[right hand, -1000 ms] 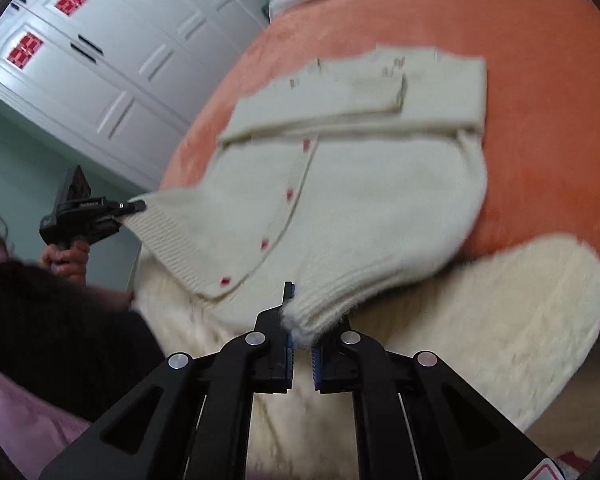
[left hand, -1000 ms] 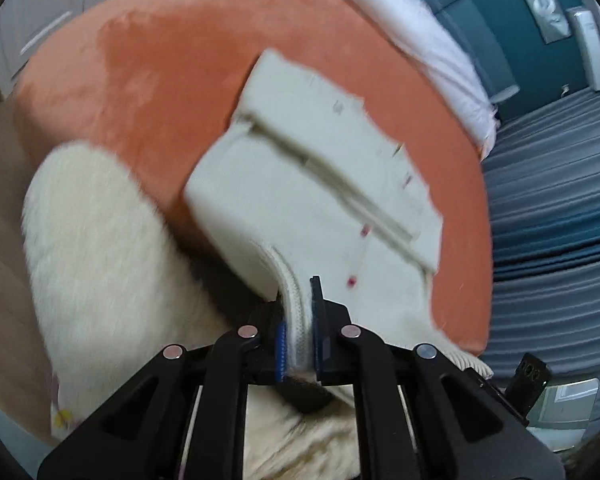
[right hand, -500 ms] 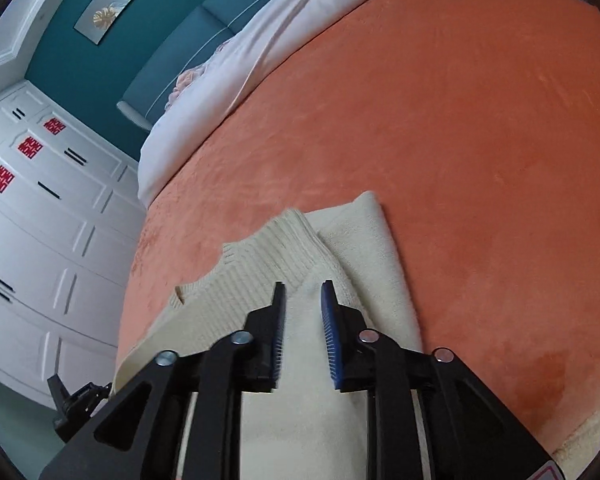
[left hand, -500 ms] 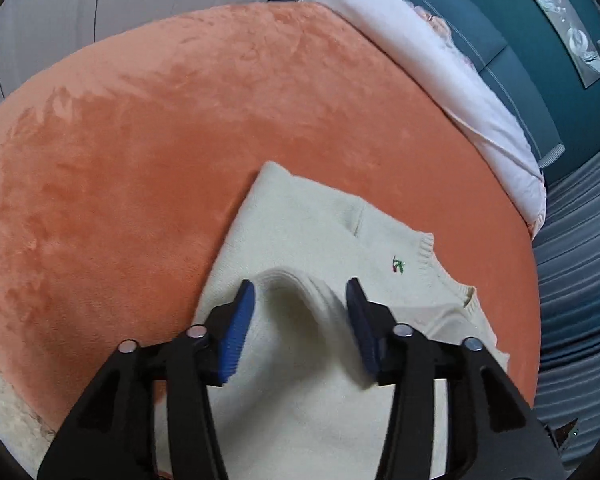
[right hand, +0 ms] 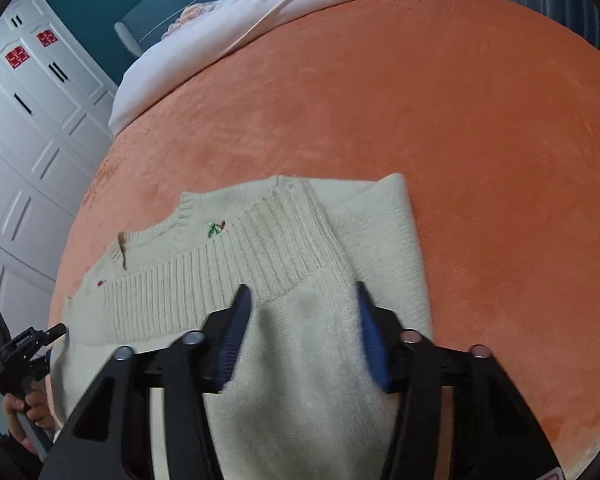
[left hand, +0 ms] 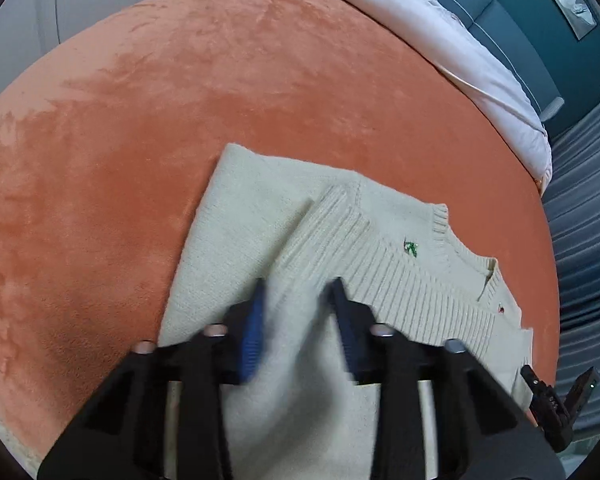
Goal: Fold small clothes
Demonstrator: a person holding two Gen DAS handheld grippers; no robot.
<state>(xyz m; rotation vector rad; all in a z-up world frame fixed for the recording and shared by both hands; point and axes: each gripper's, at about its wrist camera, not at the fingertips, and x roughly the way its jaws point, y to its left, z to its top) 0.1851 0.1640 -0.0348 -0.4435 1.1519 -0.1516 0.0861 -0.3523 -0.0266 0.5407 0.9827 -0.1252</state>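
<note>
Both the left hand-held gripper (left hand: 298, 314) and right hand-held gripper (right hand: 300, 320) now gape wide, having dropped the cream cardigan (right hand: 284, 240) hem over its collar, so the fold is laid.

The cardigan (left hand: 284, 240) lies folded on the blanket (left hand: 140, 140) that covers the bed, its ribbed hem laid over the chest, just short of the neckline. The left tool (left hand: 298, 308) hovers over one near corner of the fold, the right tool (right hand: 300, 320) over the other, both with fingers apart. Behind the blanket, a duvet (right hand: 260, 12) lies along the bed's far end.
</note>
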